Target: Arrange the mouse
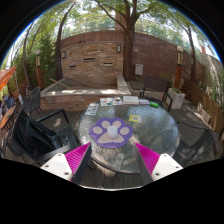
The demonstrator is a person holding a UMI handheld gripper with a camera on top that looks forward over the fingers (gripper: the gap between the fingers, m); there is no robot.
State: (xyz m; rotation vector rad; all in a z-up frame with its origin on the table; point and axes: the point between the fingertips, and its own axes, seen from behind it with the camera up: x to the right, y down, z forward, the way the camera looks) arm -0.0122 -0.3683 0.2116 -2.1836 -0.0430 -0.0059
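A brick wall (100,55) closes off the back of this patio, with trees (128,15) rising over it and a low brick planter (75,95) in front. Nearer stands a round glass table (150,135), dark chairs (45,130) at its side. On the glass lies a purple paw-shaped mat (111,131), and beyond it a few small pale things near the far rim, too small to name. I cannot pick out a mouse for certain; it may be among those.

The gripper (112,160) hovers just short of the mat, fingers spread wide, nothing between the pads (74,158).

The risk I see is the glass: it is slick, so a hard nudge could send a mouse skating off. Closing on the wrong pale thing is the other danger.
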